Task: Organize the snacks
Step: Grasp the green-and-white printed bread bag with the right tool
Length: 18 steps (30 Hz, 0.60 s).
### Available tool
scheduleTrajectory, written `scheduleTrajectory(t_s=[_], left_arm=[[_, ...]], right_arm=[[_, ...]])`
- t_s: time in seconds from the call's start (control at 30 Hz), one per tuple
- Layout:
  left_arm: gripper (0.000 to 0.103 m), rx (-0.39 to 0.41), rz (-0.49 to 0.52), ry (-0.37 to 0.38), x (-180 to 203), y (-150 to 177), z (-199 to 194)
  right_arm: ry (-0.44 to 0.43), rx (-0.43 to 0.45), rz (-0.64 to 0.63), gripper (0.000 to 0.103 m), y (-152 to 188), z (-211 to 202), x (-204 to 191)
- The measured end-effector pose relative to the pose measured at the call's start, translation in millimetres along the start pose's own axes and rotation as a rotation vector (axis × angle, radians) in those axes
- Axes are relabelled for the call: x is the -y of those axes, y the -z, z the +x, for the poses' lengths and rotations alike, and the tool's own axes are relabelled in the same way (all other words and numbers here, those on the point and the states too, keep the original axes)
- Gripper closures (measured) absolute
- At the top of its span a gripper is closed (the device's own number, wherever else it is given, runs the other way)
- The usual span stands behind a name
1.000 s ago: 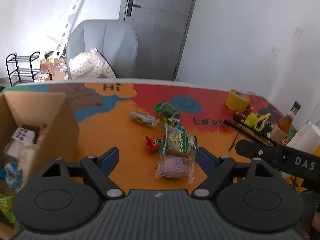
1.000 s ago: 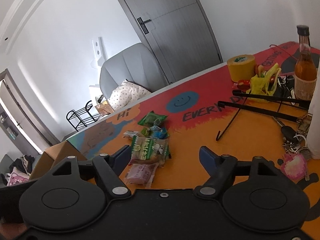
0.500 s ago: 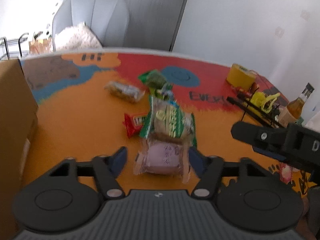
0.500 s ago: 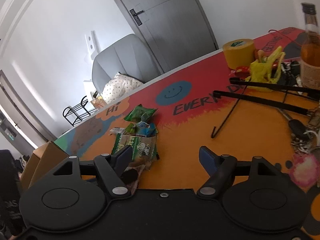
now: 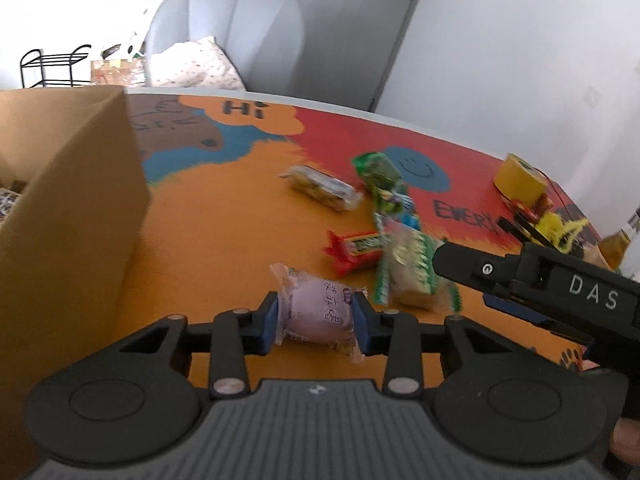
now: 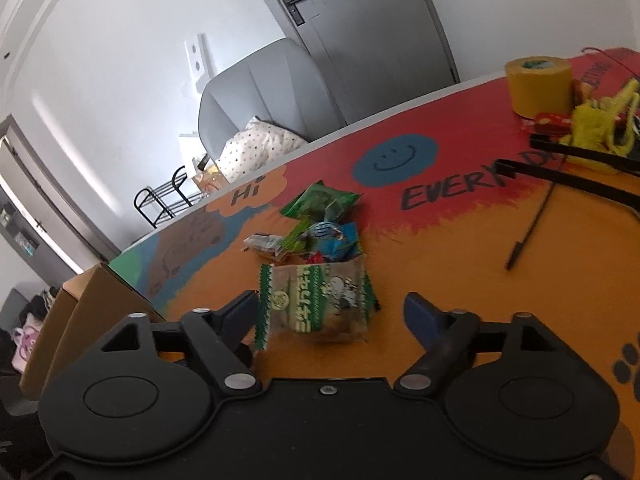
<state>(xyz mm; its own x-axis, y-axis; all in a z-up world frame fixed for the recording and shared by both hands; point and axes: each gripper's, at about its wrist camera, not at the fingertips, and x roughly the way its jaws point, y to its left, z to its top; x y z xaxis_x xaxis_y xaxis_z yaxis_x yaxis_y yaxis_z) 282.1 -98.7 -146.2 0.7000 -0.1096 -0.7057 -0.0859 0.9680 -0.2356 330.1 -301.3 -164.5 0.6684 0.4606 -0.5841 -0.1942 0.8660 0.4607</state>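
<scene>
My left gripper (image 5: pixel 315 316) is shut on a purple bun packet (image 5: pixel 316 309) and holds it just above the orange table. To its right lie a green-and-white biscuit packet (image 5: pixel 412 270), a red candy bar (image 5: pixel 354 250), a clear wrapped snack (image 5: pixel 322 188) and a green packet (image 5: pixel 378 170). My right gripper (image 6: pixel 330 314) is open, with the green-and-white biscuit packet (image 6: pixel 316 306) lying on the table between its fingers. Its black body shows in the left wrist view (image 5: pixel 540 284). A cardboard box (image 5: pixel 68 216) stands at the left.
A yellow tape roll (image 6: pixel 538 86), yellow cord (image 6: pixel 596 120), black rods (image 6: pixel 560 176) and a bottle (image 5: pixel 620 240) sit at the table's right side. A grey chair (image 5: pixel 232 36) stands behind the far edge. The box also shows in the right wrist view (image 6: pixel 84 308).
My left gripper has closed on the purple bun packet and swung left toward the box. My right gripper has moved forward so that the biscuit packet lies between its open fingers.
</scene>
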Motion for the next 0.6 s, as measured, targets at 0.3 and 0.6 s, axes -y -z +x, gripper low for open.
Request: scheduleTrajectory(t_s=[0.3,0.6], left_arm=[[0.066,0.048,-0.06,-0.035,-18,-2,0],[0.066,0.065,-0.03,-0.031,-24,12,-16]], right_arm=[[0.028,-0.064,-0.121,0.013,0,34,-19],[0.115,-0.082,-0.314,0.045,13,27,-34]])
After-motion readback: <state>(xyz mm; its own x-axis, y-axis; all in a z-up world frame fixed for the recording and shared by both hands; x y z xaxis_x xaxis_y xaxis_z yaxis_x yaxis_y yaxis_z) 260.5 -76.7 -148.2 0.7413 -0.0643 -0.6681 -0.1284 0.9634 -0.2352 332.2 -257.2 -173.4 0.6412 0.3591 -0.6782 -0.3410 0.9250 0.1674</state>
